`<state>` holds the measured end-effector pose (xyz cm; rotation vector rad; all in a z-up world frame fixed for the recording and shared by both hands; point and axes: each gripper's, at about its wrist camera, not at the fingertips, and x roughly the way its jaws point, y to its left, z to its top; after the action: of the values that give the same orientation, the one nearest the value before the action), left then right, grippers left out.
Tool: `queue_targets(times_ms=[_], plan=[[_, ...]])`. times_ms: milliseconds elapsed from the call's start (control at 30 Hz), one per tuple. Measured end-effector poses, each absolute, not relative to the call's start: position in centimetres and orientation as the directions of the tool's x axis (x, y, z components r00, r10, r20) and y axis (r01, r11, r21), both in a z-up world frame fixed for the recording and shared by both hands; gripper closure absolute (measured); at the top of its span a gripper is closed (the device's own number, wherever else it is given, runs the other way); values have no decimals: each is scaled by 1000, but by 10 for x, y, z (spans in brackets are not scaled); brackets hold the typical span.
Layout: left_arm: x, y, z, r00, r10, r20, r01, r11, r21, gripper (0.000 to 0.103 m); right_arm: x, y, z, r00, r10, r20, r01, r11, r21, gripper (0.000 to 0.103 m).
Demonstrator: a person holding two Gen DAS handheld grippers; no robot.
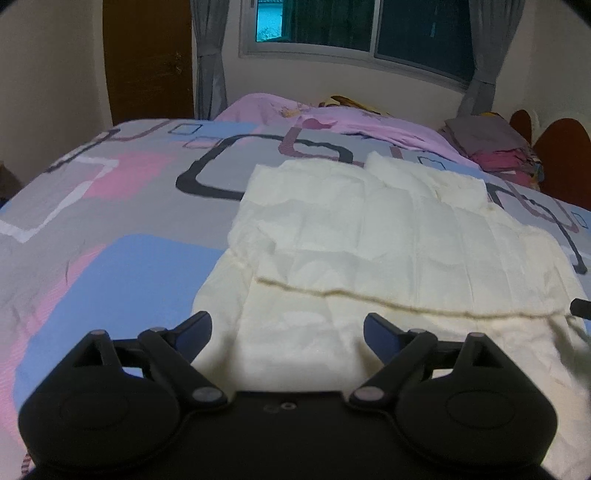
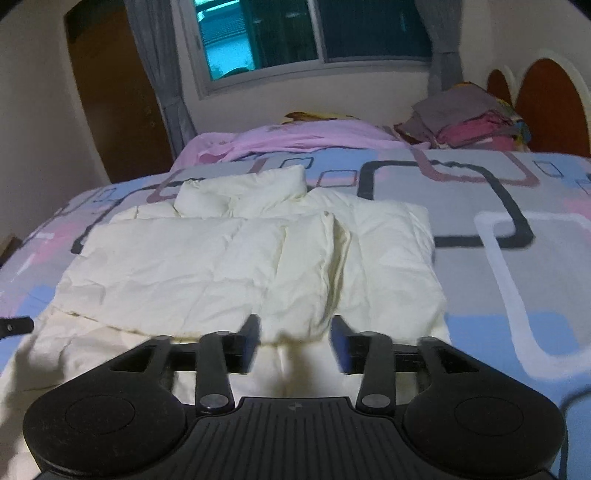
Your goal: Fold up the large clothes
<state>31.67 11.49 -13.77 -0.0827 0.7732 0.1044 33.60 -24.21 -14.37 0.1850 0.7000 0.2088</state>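
A large cream garment (image 1: 388, 240) lies spread on the patterned bedcover, with its sides folded inward. It also shows in the right wrist view (image 2: 229, 258). My left gripper (image 1: 288, 328) is open and empty, just above the garment's near left part. My right gripper (image 2: 295, 341) is open, narrower than the left, and empty over the garment's near edge. The tip of the right gripper (image 1: 580, 307) shows at the right edge of the left view. The tip of the left gripper (image 2: 16, 325) shows at the left edge of the right view.
The bedcover (image 1: 129, 221) has grey, pink and blue blocks. A pink blanket (image 1: 332, 118) lies at the far side. A stack of folded clothes (image 2: 465, 118) sits by the red headboard (image 2: 546, 103). A window (image 1: 369, 26) and a brown door (image 1: 147, 59) are behind.
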Motion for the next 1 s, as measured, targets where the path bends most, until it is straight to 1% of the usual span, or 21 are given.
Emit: queue_targets(times_ms=[33,267,400,533,700,800,1000], plan=[[312,117,-139,709,53,-703,-120,992,-46,14,327,-241,-141,755,238,-611,-118,966,231,32],[273,131,-144,698,-32,-716,-53,994,-96,13,265,-228,-137,753,171,-635,-77,982,172,32],[246,146,-146,690,-57,-722,-41,992,-118,8,229,-230,-141,738,131,-662,-29,986,162,32],[220,159,-148,684,-59,-727,-46,991,-123,7,191,-230,-142,730,104,-675,0,988,153,32],[192,178,-155,669,-49,-742,-81,987,-138,7,152,-230,-141,725,78,-684,28,989,143,32],[176,192,-158,659,-37,-751,-121,980,-155,7,133,-238,-142,717,36,-696,77,988,130,32],[147,214,-166,634,-49,-772,-193,957,-219,8,99,-254,-146,689,16,-725,157,973,171,32]])
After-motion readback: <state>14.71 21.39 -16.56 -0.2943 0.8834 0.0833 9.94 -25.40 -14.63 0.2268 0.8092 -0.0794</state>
